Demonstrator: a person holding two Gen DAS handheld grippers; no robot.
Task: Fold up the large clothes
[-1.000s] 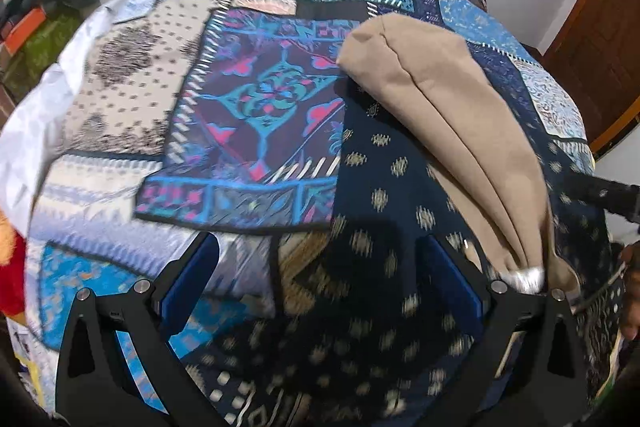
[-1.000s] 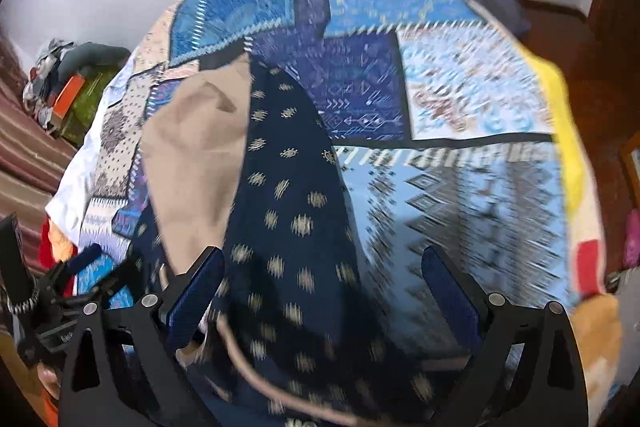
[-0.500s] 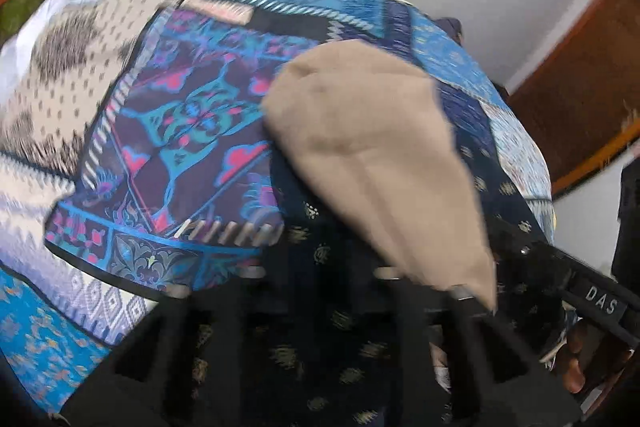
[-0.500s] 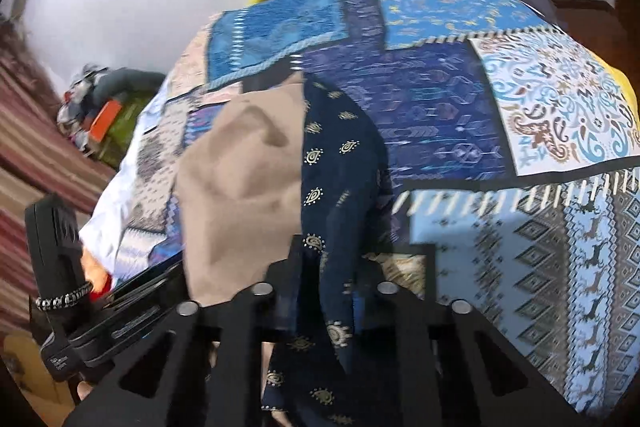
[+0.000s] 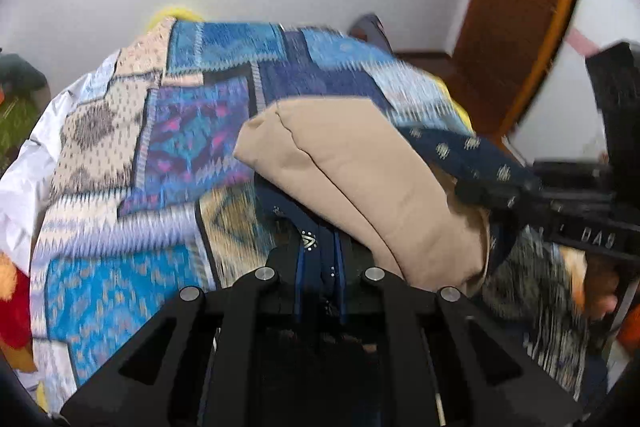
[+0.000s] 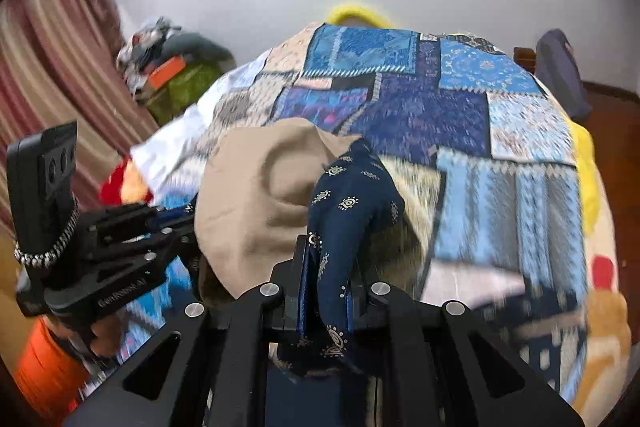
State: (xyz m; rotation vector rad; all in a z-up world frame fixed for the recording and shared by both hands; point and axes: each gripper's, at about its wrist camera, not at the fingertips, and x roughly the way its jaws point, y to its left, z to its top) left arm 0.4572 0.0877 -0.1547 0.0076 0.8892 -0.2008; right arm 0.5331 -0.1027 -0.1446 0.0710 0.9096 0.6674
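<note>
A navy garment with small gold motifs and a tan lining [image 5: 360, 167] hangs lifted over the patchwork bedspread [image 5: 160, 155]. My left gripper [image 5: 319, 263] is shut on the navy edge of the garment. My right gripper [image 6: 326, 267] is shut on another navy fold [image 6: 352, 199], with the tan lining [image 6: 248, 195] bulging to its left. Each gripper shows in the other's view: the right one [image 5: 496, 193] at the right, the left one [image 6: 168, 223] at the left.
The blue patchwork bedspread [image 6: 460, 115] covers the bed. A yellow pillow [image 6: 356, 13] lies at the head by the white wall. A clutter pile with an orange box [image 6: 166, 71] and striped curtains stand at the left. A wooden door [image 5: 520, 19] is at the right.
Both grippers closed on the navy garment and lifted it off the bedspread, tilting up so the wall now shows. The tan lining bunched up between them.
</note>
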